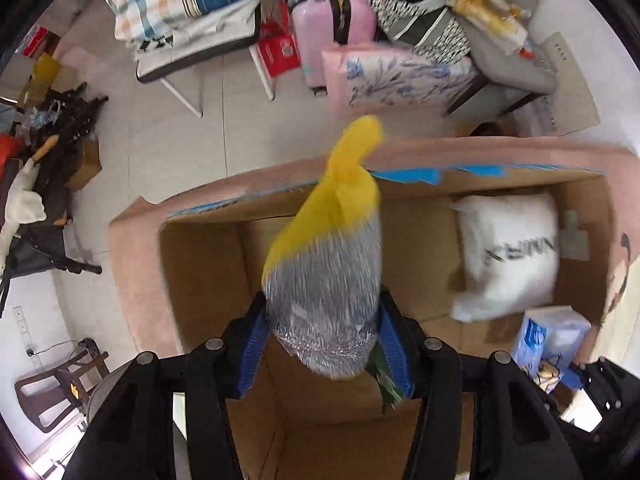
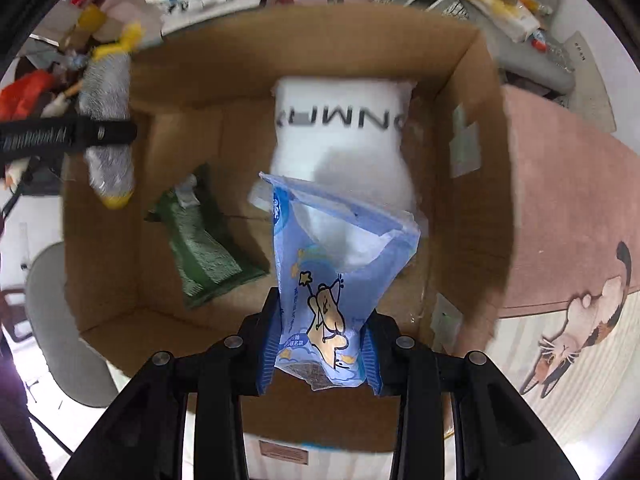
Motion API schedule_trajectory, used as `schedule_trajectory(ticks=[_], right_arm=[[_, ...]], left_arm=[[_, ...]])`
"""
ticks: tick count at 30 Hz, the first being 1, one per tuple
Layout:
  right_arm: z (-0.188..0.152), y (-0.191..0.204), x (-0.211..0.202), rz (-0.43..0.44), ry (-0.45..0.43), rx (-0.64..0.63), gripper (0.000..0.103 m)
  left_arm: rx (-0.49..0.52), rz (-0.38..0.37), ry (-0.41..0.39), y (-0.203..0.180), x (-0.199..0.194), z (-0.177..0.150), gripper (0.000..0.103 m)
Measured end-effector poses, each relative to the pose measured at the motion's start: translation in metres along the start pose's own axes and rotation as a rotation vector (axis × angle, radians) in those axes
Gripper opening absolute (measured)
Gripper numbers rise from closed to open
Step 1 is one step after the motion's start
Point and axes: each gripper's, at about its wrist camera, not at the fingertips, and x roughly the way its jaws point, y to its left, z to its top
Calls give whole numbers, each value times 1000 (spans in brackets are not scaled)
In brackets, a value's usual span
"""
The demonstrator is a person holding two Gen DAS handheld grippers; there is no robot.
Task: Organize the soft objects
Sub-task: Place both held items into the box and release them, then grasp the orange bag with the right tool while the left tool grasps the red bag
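Sponge roll: while it hangs over the cardboard box [image 1: 420,200], the grey, yellow-tied sponge roll [image 1: 324,276] is clamped by the left gripper [image 1: 322,344], likely for dropping in.
Tissue pack: the blue tissue pack [image 2: 324,300] is pinched by the right gripper [image 2: 320,354] above the box.
Box contents: a white pillow [image 2: 340,140] and a green packet [image 2: 200,236] are laid inside.
Writing: the pillow lettering is only partly readable; the small print on the tissue pack cannot be read.
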Motion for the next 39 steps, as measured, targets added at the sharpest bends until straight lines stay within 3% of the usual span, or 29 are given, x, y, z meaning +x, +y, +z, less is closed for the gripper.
schedule_trajectory(ticks=[3,5,6,7,8,9,12,18,28,32,35,39], right_arm=[[7,0,17,-36,43,-13,46],[12,0,21,-60,49,-12,79],[12,0,19,-63,40,-13,86],[12,0,15,-55,31,-14,91],[14,0,14,-47,29,-10,91],[14,1,8,-41,25,-8,92],[17,5,-6,-58,-9,-22,103],[24,25,-36,-83,-78,-25,103],[-10,32,-63,-53,-166,-54,103],[-41,31,-75,-27,-206,-43,103],[-76,28,-73,57,-208,-22,103],[-120,24,-43,147,-179,32,103]], left_arm=[[-42,12,35,8,18,11,52],[-71,-21,50,12,18,13,53],[-84,-44,50,14,16,14,56],[-87,-57,42,15,9,13,62],[-87,-64,32,16,5,12,83],[-88,-64,21,16,-1,10,94],[-83,-74,-11,16,-18,4,98],[-73,-91,-50,10,-42,-18,100],[-87,-82,-171,10,-84,-84,100],[-83,13,-292,12,-105,-133,100],[-60,139,-383,15,-109,-183,100],[19,298,-387,20,-78,-236,100]])
